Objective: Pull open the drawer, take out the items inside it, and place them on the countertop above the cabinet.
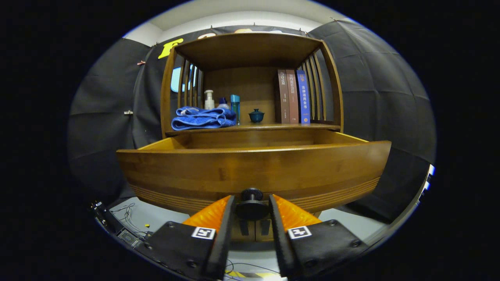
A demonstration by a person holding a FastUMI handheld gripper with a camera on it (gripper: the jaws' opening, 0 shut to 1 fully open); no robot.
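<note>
You have a folded blue towel (204, 118) lying at the left of the picture's middle band. Just behind it stand a white pump bottle (209, 100), a smaller bottle with a blue cap (223, 103) and a tall teal bottle (235, 104), close together. Right of the towel, apart from it, you see a small dark teal lidded cup (256, 115). Further right three books (293, 96) stand upright, touching, two brown and one blue. At the lower left of the picture, loose cables (127, 216) trail over the grey floor (156, 218) beside a dark box (125, 236)
</note>
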